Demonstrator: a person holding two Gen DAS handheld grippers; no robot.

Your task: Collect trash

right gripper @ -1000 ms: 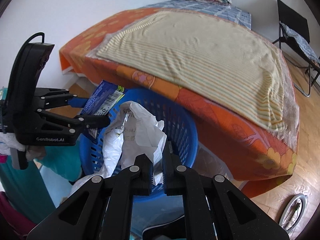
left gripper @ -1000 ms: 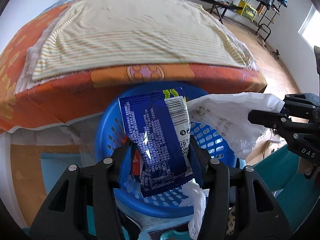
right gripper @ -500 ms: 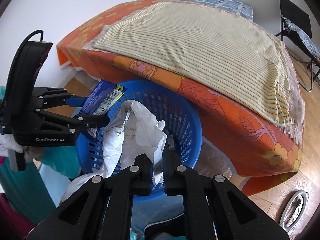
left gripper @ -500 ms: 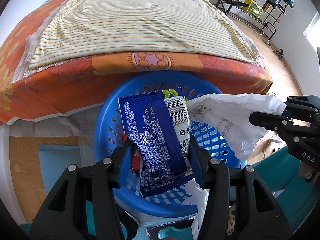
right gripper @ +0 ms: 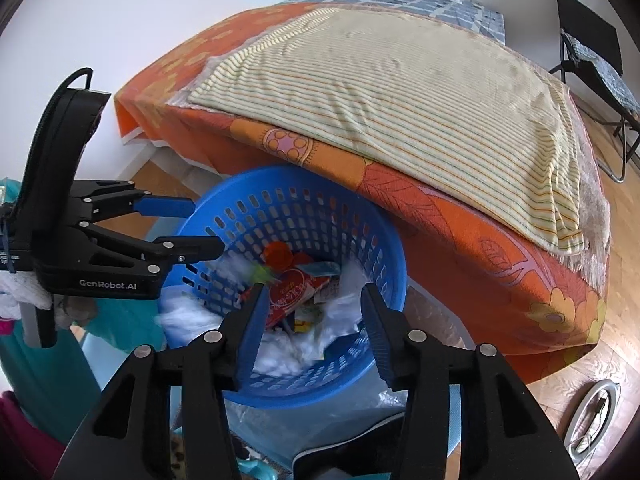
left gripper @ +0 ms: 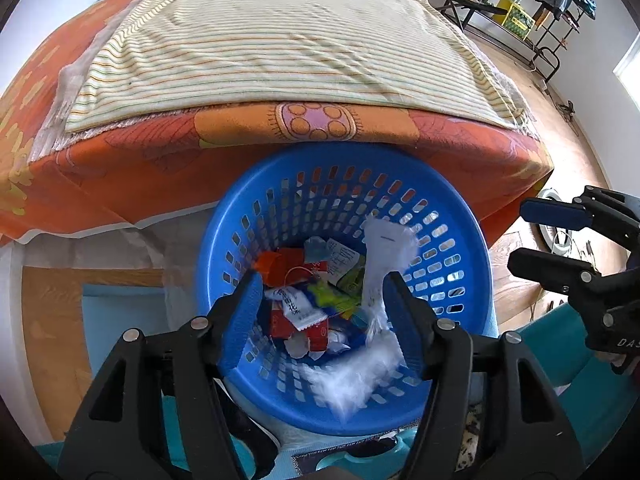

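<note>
A round blue slotted basket (left gripper: 448,220) stands against the bed and holds several wrappers. It also shows in the right wrist view (right gripper: 384,240). My left gripper (left gripper: 322,304) is open and empty just above the basket's near rim. A white plastic bag (left gripper: 360,376), blurred by motion, is dropping into the basket; it also shows in the right wrist view (right gripper: 280,356). My right gripper (right gripper: 312,320) is open and empty over the basket. A red wrapper (right gripper: 292,292) lies on top of the trash.
A bed with an orange flowered cover (left gripper: 120,160) and a striped blanket (left gripper: 260,48) rises right behind the basket. Wooden floor (right gripper: 616,368) lies to the right, with a folding chair (right gripper: 592,48) farther back. Teal fabric (left gripper: 560,360) is close beside the basket.
Both grippers have opened. The blue wrapper left my left gripper and the white bag left my right gripper; both are down in the basket. Both grippers moved closer over it.
</note>
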